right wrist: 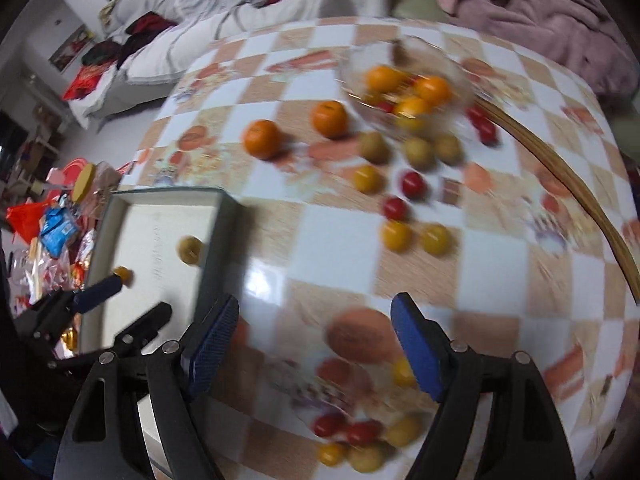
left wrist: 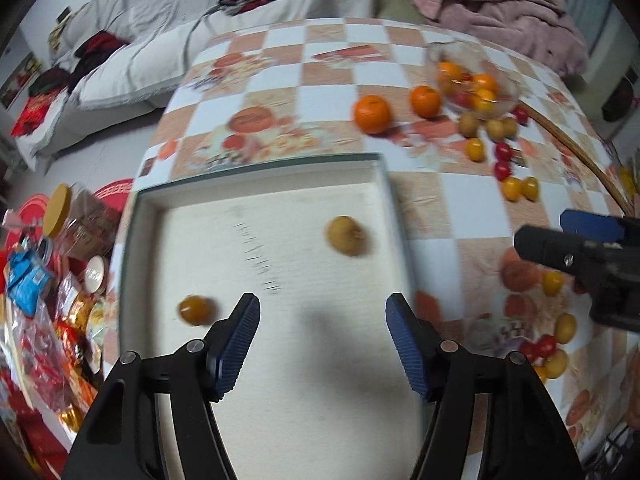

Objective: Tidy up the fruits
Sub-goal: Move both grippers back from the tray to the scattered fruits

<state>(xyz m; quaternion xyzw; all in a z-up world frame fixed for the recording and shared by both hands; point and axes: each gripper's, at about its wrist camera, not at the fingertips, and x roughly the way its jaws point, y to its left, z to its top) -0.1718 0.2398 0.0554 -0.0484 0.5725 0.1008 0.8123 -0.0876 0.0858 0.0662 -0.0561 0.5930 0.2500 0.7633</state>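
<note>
My left gripper [left wrist: 322, 328] is open and empty over a white tray [left wrist: 384, 184]. In the tray lie a tan round fruit [left wrist: 347, 236] and a small yellow-orange fruit [left wrist: 196, 310]. My right gripper [right wrist: 314, 332] is open and empty above the checkered table, right of the tray [right wrist: 224, 216]; it also shows in the left wrist view [left wrist: 580, 240]. Two oranges [right wrist: 262, 139] [right wrist: 330, 119], tan fruits [right wrist: 374, 147], yellow fruits [right wrist: 396, 235] and red tomatoes [right wrist: 413, 184] are scattered on the table. A cluster of small fruits [right wrist: 362, 434] lies just below the right gripper.
A tipped glass bowl [right wrist: 404, 88] holds oranges and small fruits at the far side. A curved wooden hoop [right wrist: 560, 176] lies at the right. Snack bags and a jar [left wrist: 60, 216] crowd the left of the tray. A sofa and a pink blanket lie beyond the table.
</note>
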